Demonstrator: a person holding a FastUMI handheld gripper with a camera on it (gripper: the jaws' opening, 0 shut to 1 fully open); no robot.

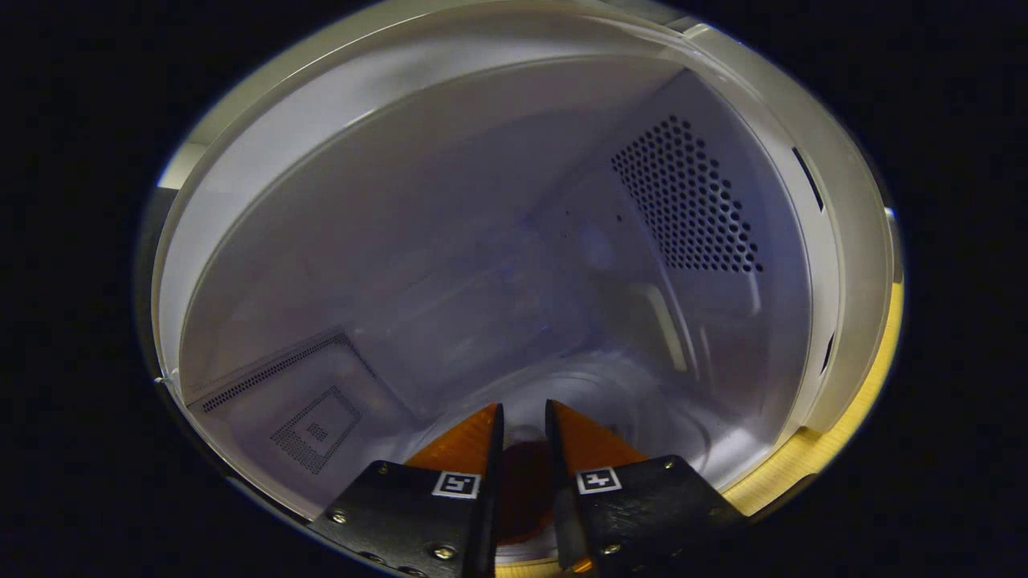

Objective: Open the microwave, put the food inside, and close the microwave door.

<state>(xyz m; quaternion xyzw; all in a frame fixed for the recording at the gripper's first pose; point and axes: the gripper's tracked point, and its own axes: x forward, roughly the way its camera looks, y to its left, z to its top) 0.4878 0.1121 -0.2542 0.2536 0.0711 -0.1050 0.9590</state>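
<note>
Microwave (498, 241) cavity, door open, seen from w/in the front opening.

- Gripper (524, 421): fingers nearly together, narrow slot between; dark reddish-brown item, prob. the food (522, 482), sits in that slot. Whether both pads actually press on it: cannot tell.
- Food: low betw. fingers, over near edge of the glass turntable (642, 401), at 6 o'clock from cavity centre.
- Vent grille (687, 197): perforated patch on side wall, 2 o'clock from fingertips. Second perforated patch (317, 429) at 9 o'clock, close to the fingers.
- Front frame (843, 281), w/ latch slots, 3 o'clock; wood-tone surface (803, 457) beyond it, 4 o'clock.

Step in hand (judged): placing food. Do well: carry further in toward turntable centre, keep level, lower till it rests, then spread fingers, back straight out clear of frame before door.
</note>
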